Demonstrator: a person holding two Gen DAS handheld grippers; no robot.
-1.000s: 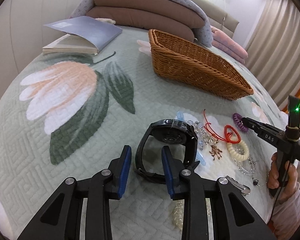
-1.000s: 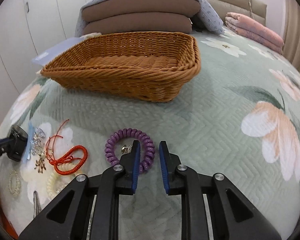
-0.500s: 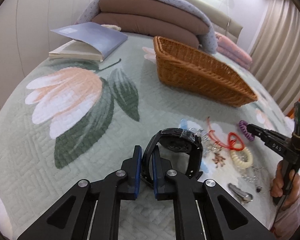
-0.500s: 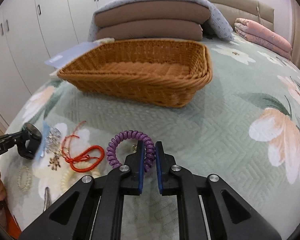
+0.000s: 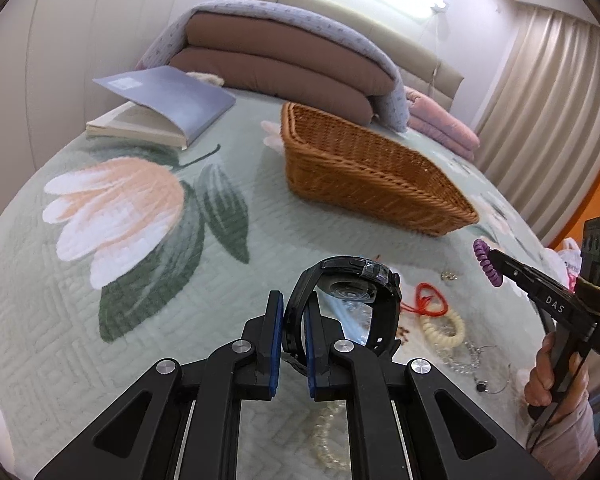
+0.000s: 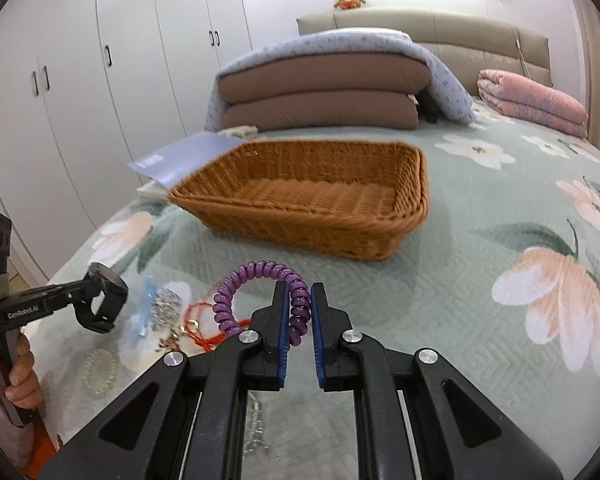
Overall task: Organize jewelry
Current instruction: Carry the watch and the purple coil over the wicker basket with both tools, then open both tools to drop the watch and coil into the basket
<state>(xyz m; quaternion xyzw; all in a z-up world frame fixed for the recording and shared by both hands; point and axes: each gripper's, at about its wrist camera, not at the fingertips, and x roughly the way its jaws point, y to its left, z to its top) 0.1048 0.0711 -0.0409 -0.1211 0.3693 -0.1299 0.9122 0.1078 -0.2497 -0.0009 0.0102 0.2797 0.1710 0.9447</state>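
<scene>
Left gripper (image 5: pixel 291 334) jaws are closed on the strap of a black watch (image 5: pixel 350 298), held clear above the bedspread (image 5: pixel 148 248), apparently for carrying. Right gripper (image 6: pixel 299 322) jaws are clamped on a purple coil bracelet (image 6: pixel 256 280), likewise raised. The wicker basket (image 6: pixel 332 222), apparently the destination, sits ahead, its visible interior bare. The watch is glossy, its strap looped; the bracelet is a springy plastic spiral.

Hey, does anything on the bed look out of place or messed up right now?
Mainly the book: it lies splayed near the pillows, cover bent up, unrelated to jewelry. The wicker basket holds nothing visible, while loose pieces like the red cord sit scattered on the bedspread. Nothing looks damaged.
</scene>
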